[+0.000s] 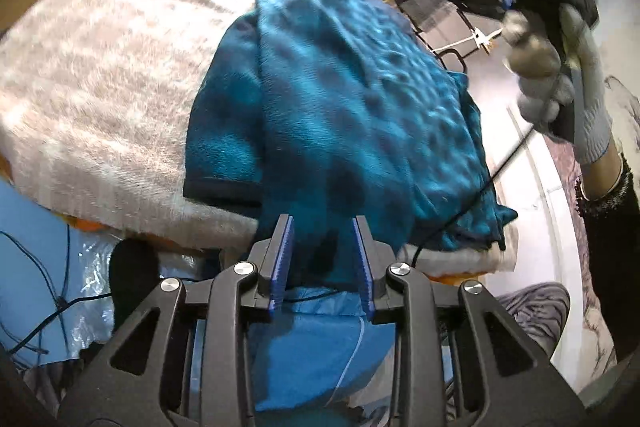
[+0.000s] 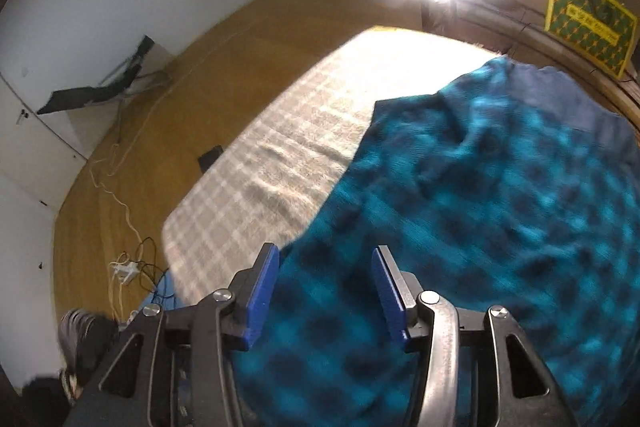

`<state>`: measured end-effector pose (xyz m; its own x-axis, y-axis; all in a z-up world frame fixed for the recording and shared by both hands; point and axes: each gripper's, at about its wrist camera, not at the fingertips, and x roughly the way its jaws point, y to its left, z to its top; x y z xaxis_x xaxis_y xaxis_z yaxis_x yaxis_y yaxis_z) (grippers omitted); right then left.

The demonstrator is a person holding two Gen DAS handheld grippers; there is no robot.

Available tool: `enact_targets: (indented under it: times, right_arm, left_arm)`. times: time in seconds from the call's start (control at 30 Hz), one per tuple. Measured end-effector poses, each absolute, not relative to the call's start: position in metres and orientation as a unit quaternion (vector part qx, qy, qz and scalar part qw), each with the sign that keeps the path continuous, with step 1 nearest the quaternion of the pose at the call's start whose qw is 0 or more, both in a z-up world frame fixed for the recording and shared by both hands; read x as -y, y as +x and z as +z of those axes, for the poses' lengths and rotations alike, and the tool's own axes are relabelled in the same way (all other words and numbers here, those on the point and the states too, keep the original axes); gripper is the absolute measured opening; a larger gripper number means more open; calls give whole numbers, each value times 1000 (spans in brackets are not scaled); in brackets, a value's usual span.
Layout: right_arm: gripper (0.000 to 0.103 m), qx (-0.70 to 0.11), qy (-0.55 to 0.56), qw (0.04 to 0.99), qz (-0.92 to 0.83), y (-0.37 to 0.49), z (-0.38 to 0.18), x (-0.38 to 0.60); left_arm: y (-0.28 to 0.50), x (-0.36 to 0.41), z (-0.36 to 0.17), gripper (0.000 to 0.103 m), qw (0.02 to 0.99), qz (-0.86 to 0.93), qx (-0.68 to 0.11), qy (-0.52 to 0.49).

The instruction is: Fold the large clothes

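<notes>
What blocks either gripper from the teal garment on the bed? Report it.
Nothing visible does. The teal and dark checked fleece garment lies on the grey plaid blanket, directly ahead of the open left gripper and the open right gripper. A thin black cable crosses the garment's right edge.

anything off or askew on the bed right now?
Yes. The teal spotted garment is bunched, not flat, on the plaid blanket, and its near end droops over the bed edge between the open left gripper fingers. The right gripper is open too.
</notes>
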<state>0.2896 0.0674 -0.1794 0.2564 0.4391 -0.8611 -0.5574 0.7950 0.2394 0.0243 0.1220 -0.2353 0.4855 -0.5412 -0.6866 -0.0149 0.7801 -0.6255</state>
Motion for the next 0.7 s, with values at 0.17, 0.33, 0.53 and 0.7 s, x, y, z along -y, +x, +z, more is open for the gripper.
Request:
enact_targets:
  times: [0.17, 0.33, 0.53, 0.7]
  right_arm:
    - [51, -550, -76, 786, 272, 336, -221, -119]
    - [51, -566, -85, 787, 233, 372, -253, -147]
    - [48, -568, -153, 789, 176, 393, -284, -171]
    - [16, -557, -198, 791, 158, 396, -295, -172]
  left_arm:
    - [30, -121, -248, 28, 809, -166, -485, -288]
    - [32, -119, -249, 27, 809, -174, -480, -291]
    - [33, -110, -247, 4, 807, -201, -483, -275]
    - [29, -116, -238, 0, 812, -208, -465, -285]
